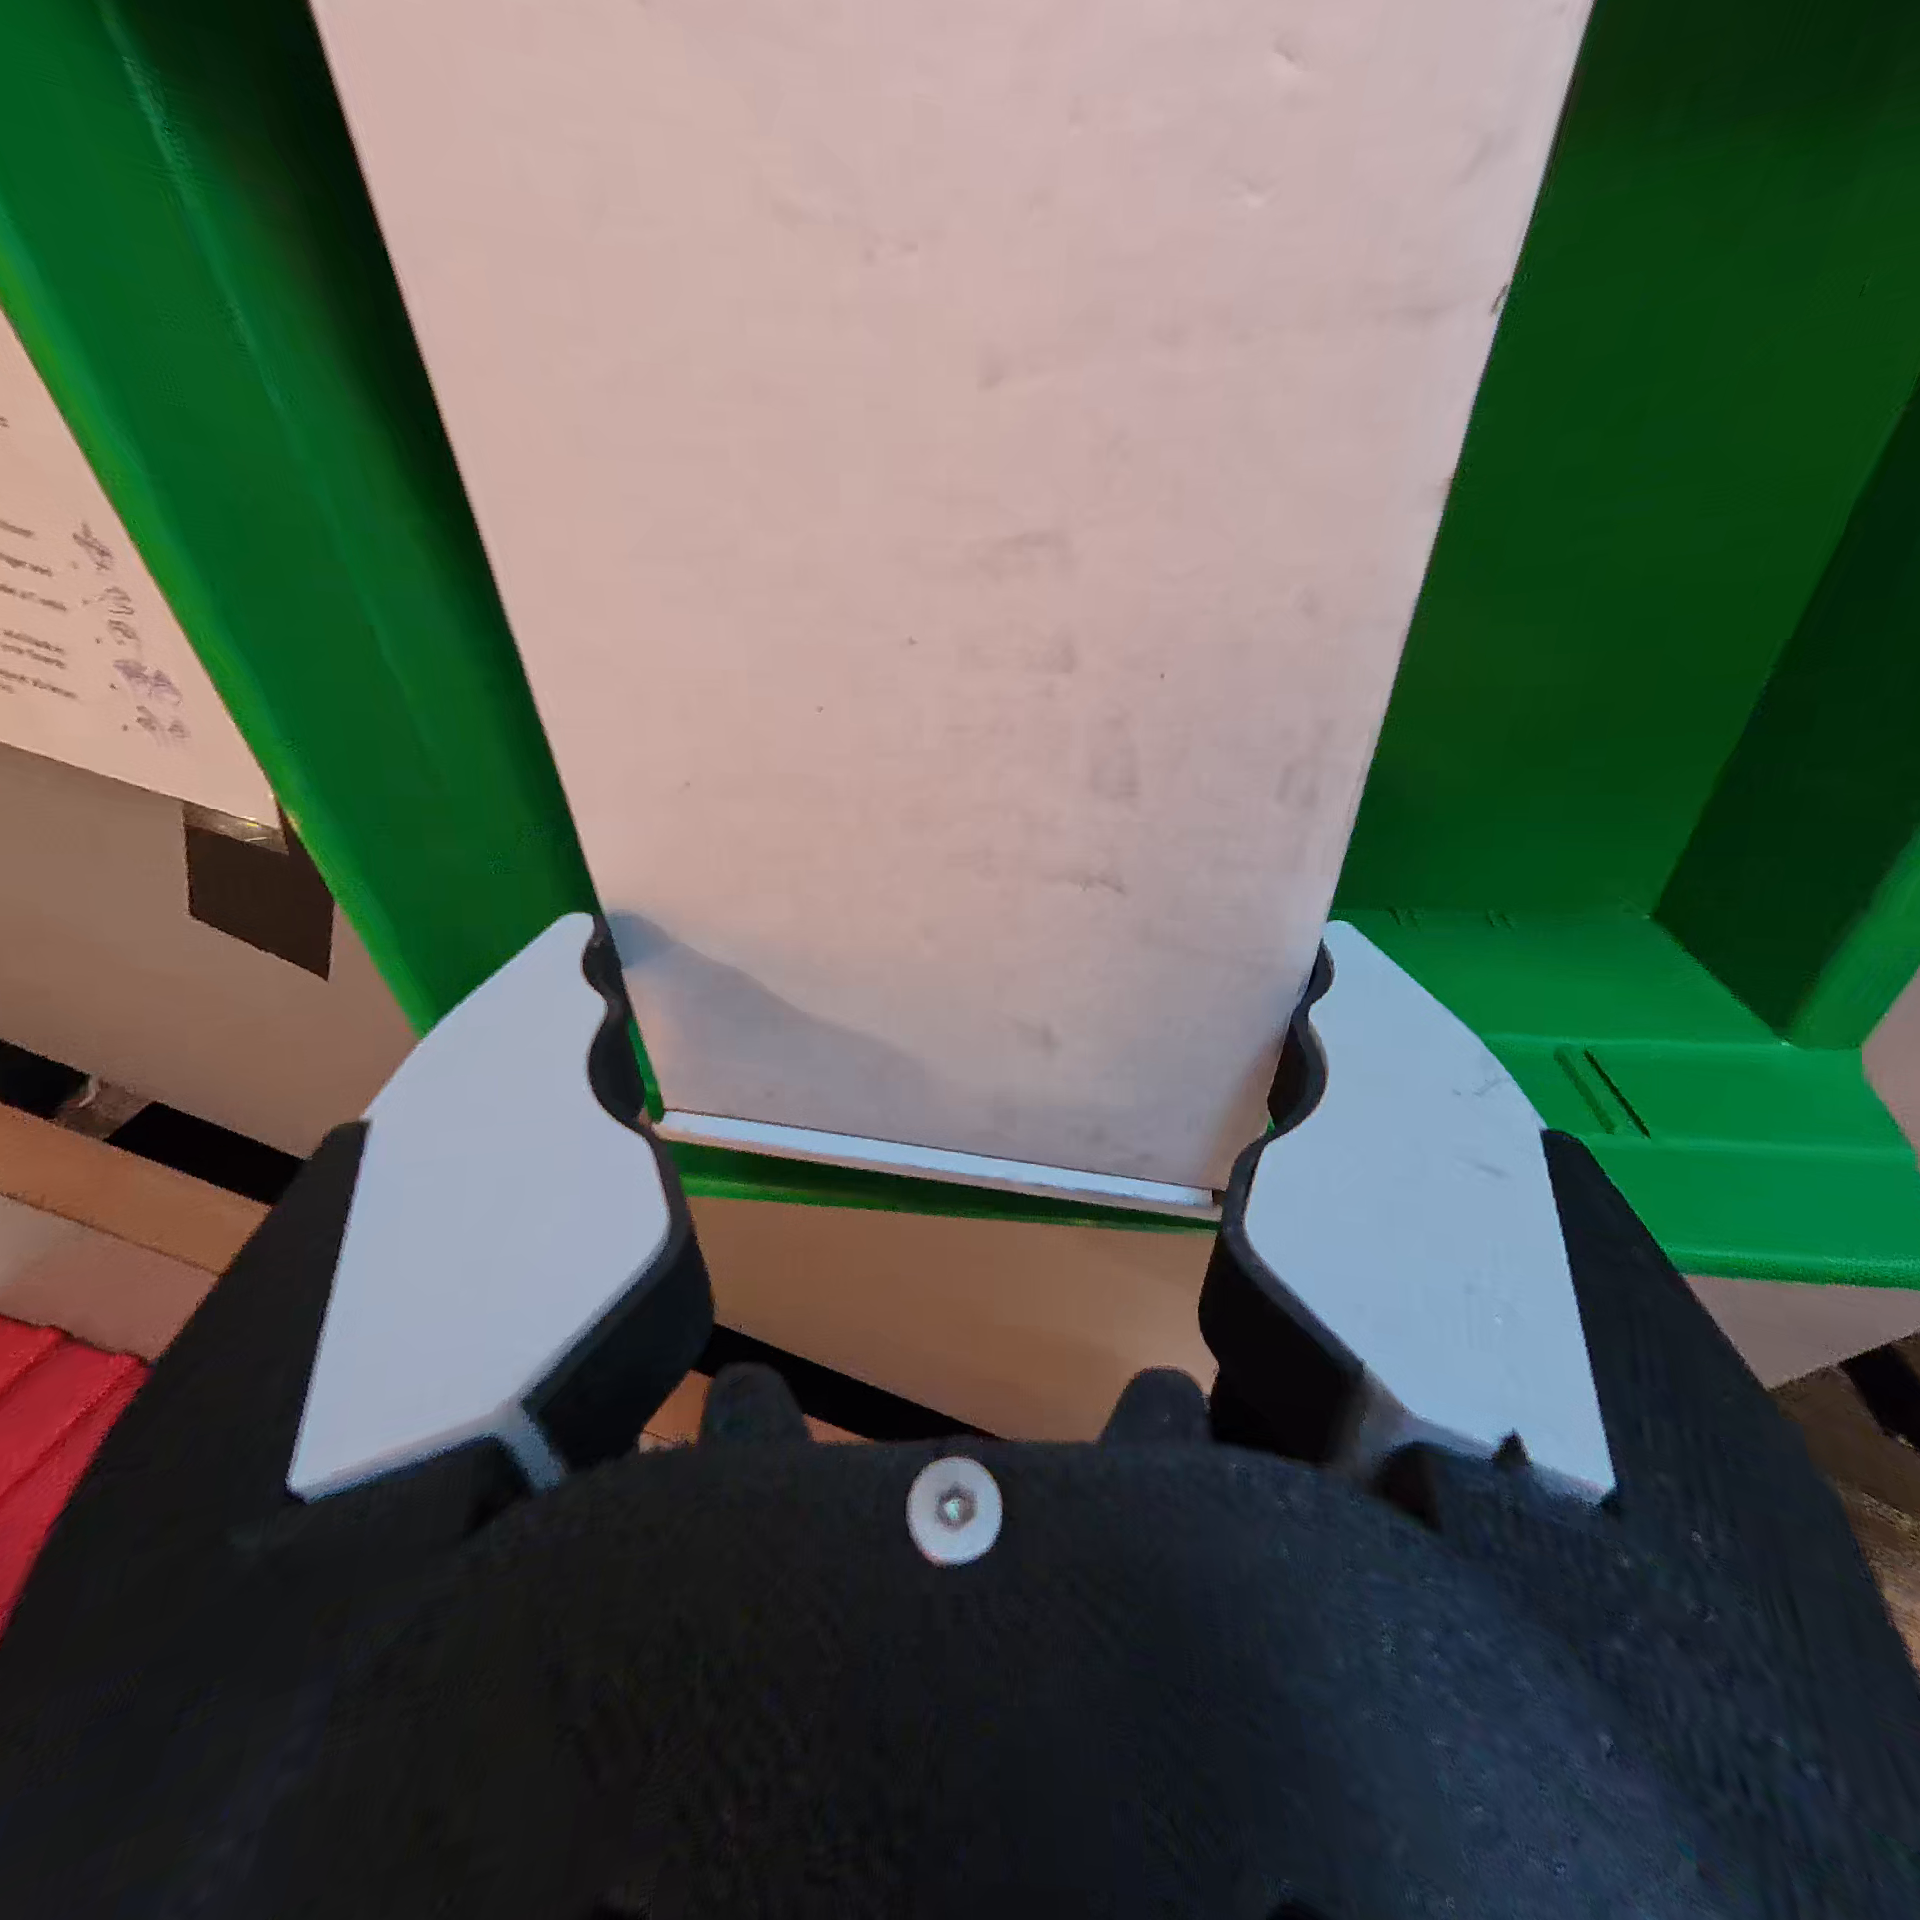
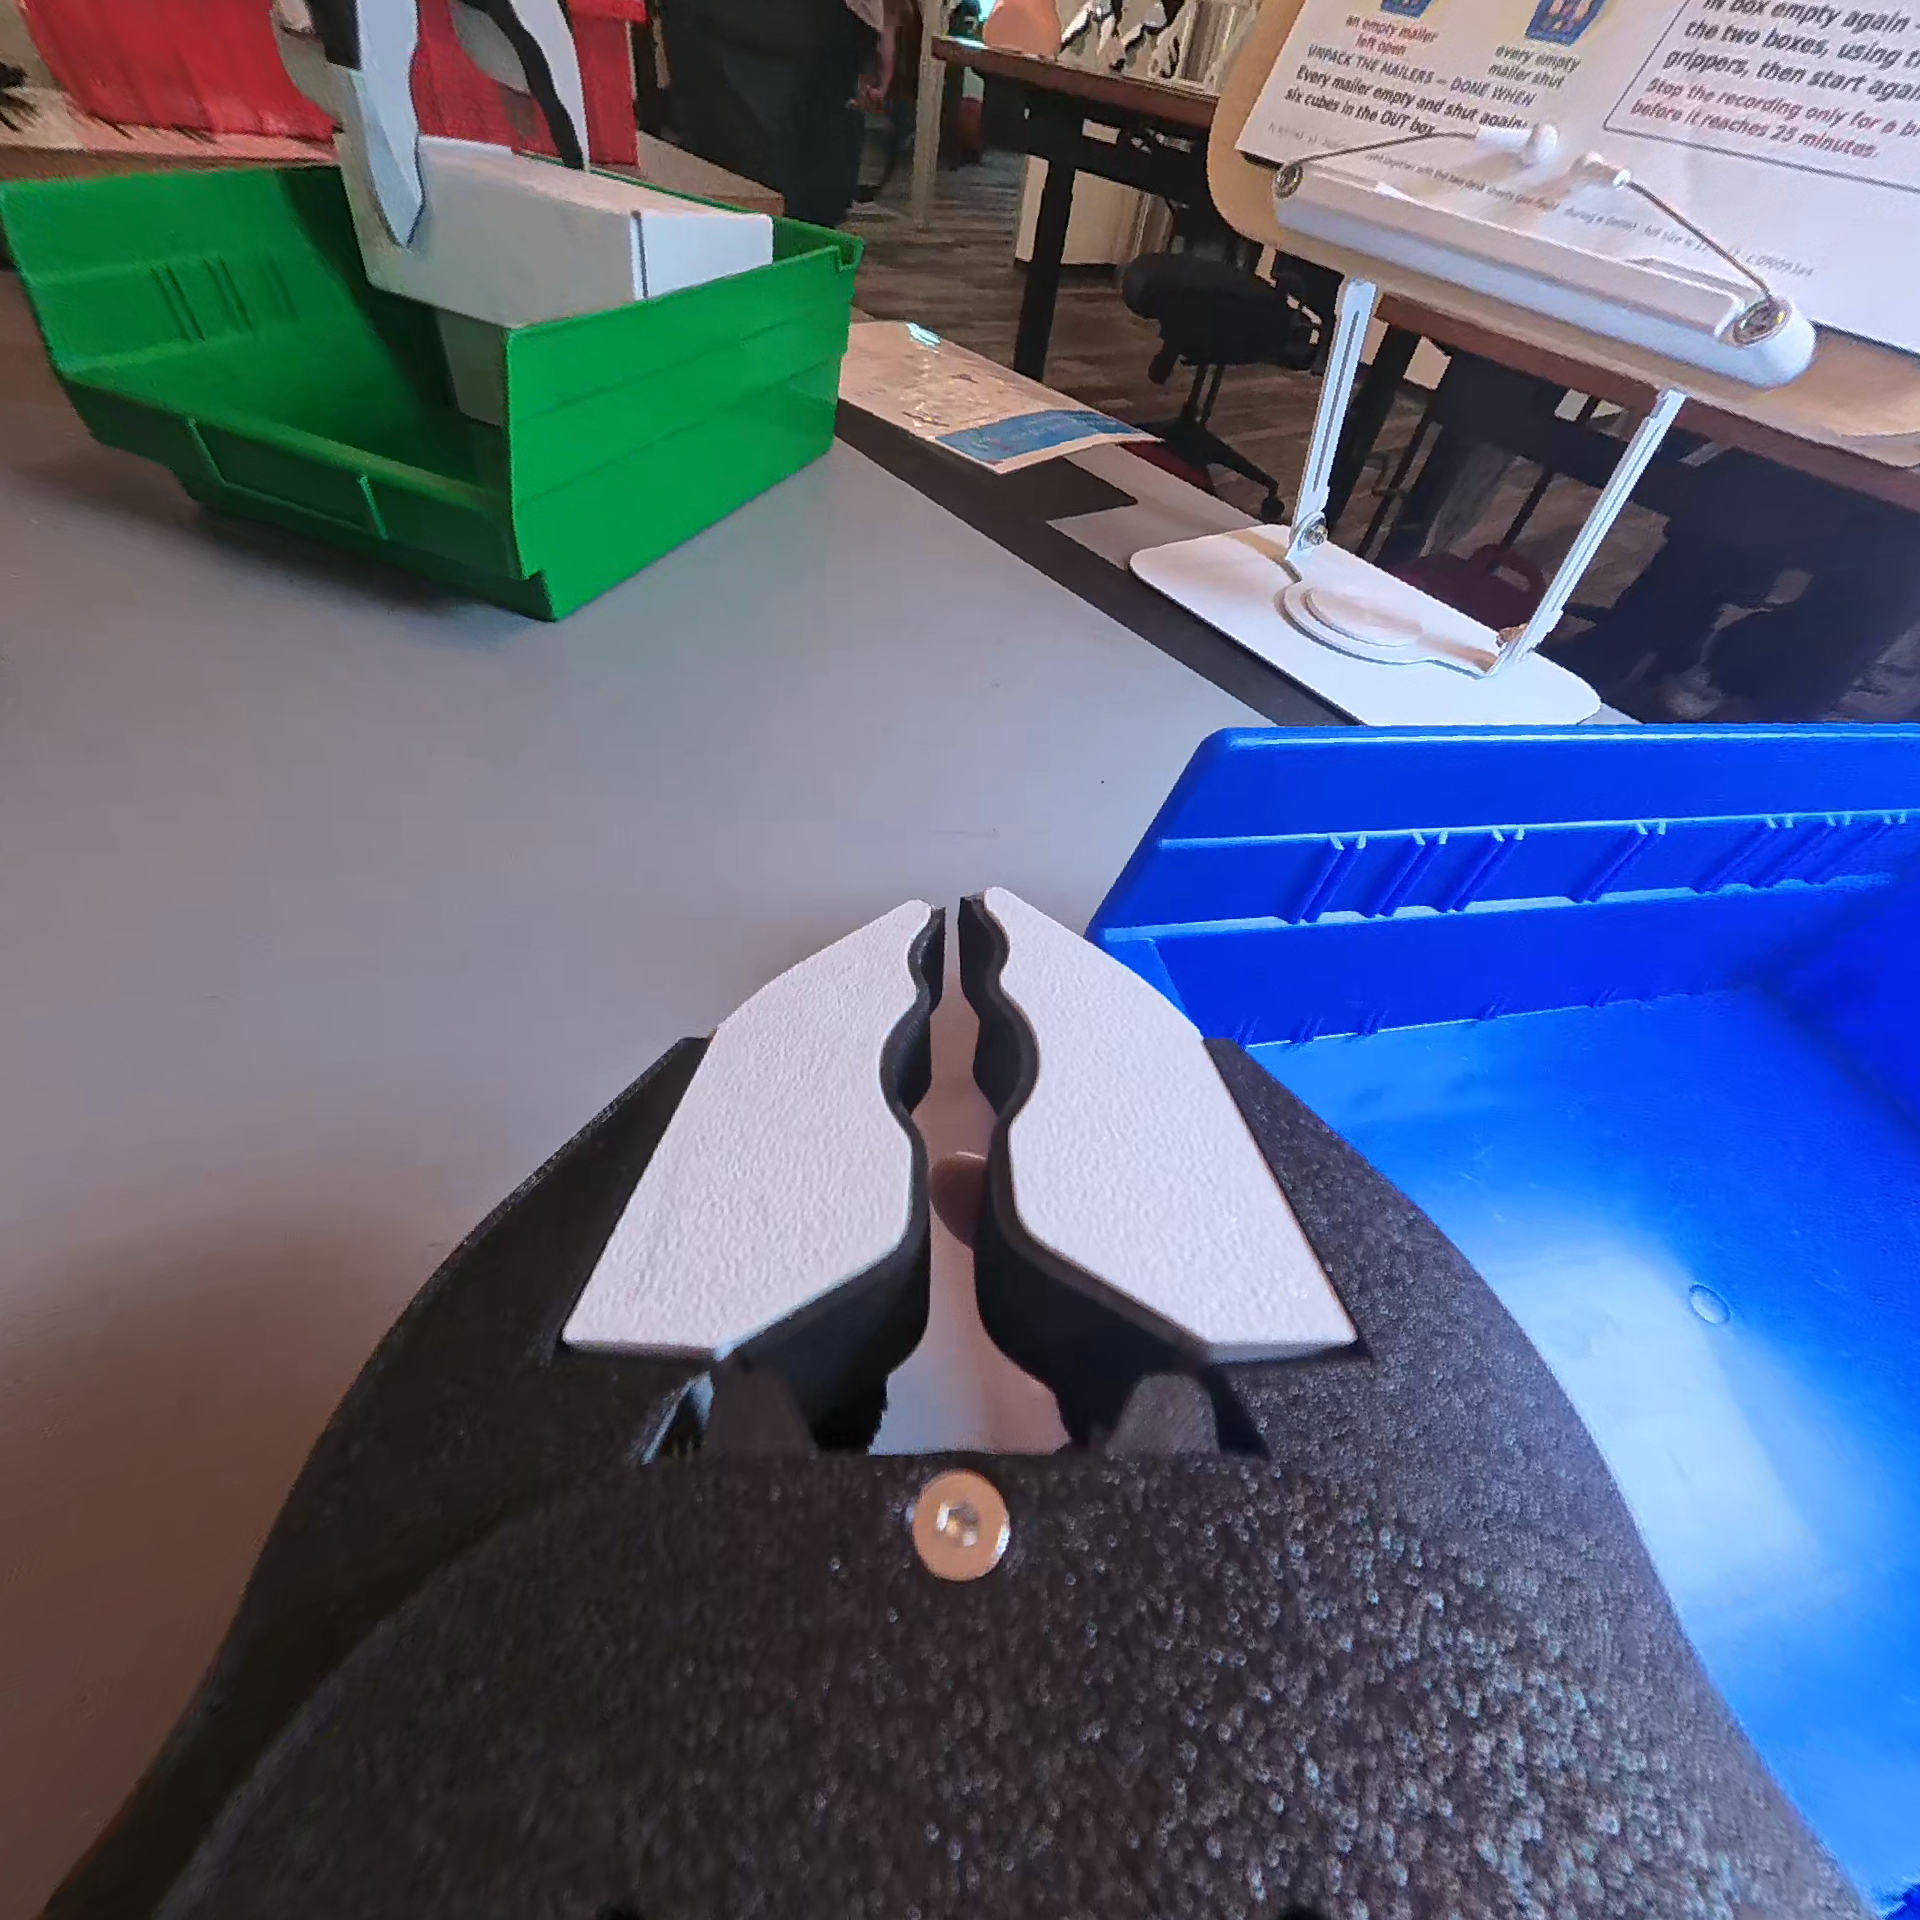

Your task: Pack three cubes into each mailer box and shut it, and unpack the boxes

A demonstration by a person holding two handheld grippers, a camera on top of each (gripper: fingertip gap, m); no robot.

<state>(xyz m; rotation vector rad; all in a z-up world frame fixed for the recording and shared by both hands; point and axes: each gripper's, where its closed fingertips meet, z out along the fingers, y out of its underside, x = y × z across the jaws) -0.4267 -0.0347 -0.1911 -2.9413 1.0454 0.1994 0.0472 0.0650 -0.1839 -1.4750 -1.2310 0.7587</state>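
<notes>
Left gripper is clamping the closed white cardboard mailer box across its narrow end, inside the green plastic bin. Probably light, stiff, smooth-faced; gripping edges suits. Right gripper is idling nearly closed, empty.

The mailer box sits in the left bin; another bin lies right, a stand behind it.

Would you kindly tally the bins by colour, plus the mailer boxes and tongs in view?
Green bin: 1
Blue bin: 1
Red bin: 1
White mailer box: 1
Tongs: 2, left tongs shut on the mailer box, right tongs shut, empty
Total: 6
</notes>
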